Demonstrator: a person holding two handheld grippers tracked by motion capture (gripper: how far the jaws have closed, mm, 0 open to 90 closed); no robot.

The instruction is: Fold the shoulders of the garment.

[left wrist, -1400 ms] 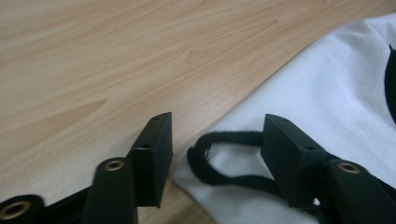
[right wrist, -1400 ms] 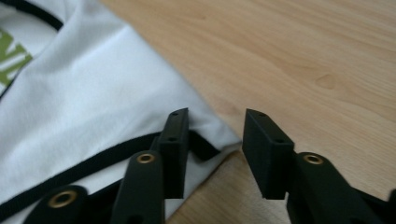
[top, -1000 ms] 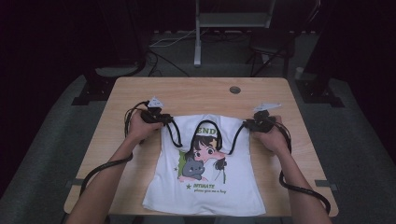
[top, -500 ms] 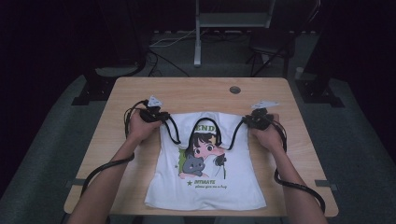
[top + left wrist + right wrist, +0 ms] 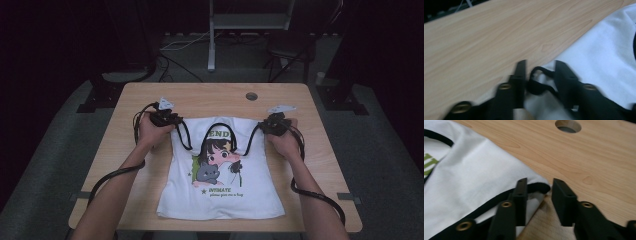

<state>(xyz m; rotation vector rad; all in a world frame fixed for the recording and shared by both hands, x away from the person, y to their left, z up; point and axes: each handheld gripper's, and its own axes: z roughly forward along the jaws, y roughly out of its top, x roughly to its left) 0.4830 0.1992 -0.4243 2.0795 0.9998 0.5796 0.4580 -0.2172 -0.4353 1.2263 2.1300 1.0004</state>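
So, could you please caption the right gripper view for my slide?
Right gripper, jaws open, at the black-trimmed corner of a white shirt on a wooden table.

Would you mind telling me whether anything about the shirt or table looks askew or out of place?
Nothing stands out. The white shirt lies flat and roughly square on the table, print up, with the left gripper and right gripper at its shoulder corners.

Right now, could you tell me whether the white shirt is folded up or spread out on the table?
Spread out. The white shirt lies flat, print side up, on the table, its hem straight near the front edge.
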